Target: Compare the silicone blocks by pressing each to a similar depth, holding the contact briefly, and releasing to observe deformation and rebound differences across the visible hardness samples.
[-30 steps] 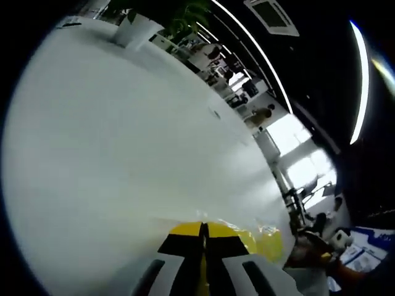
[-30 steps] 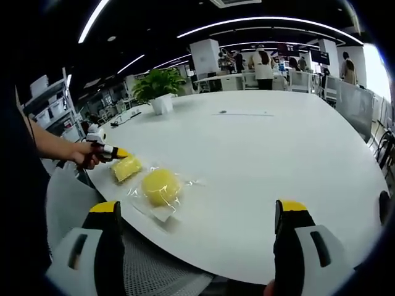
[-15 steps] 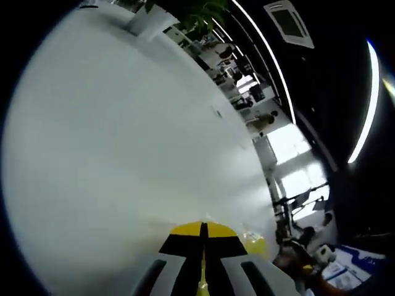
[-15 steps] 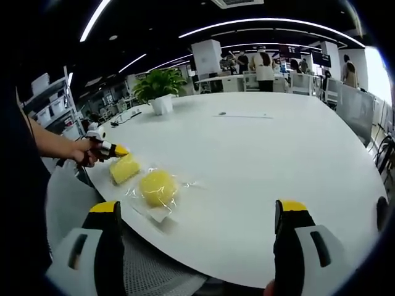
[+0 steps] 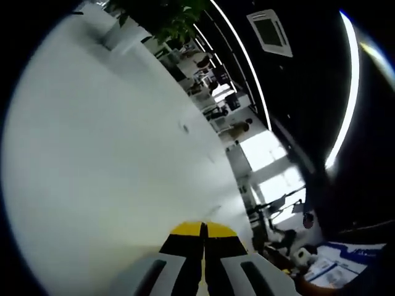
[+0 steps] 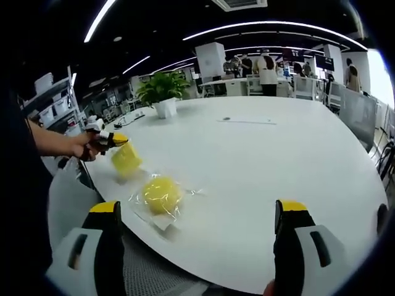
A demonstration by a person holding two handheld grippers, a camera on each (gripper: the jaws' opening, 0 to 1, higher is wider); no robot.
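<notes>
My left gripper (image 6: pixel 117 140) is out at my left side, hand (image 6: pixel 86 145) wrapped round it and forearm reaching in from the edge of the right gripper view, its yellow-tipped fingers (image 6: pixel 120 140) pinched on the flat yellow silicone block (image 6: pixel 126 160), which hangs tilted in its clear wrapper just above the white worktop (image 6: pixel 259 154). Left gripper view: my two fingers (image 5: pixel 185 231) pressed together, barely a seam between them, worktop (image 5: pixel 105 160) sweeping away at a steep slant; the block itself is hidden there. My right gripper (image 6: pixel 197 225) is low at the near edge, fingers spread wide with nothing between them. From there I see the round yellow silicone block (image 6: pixel 162 194) lying in its clear bag on the worktop, near the held one but apart from it, and a potted plant (image 6: pixel 163 92) well back.
</notes>
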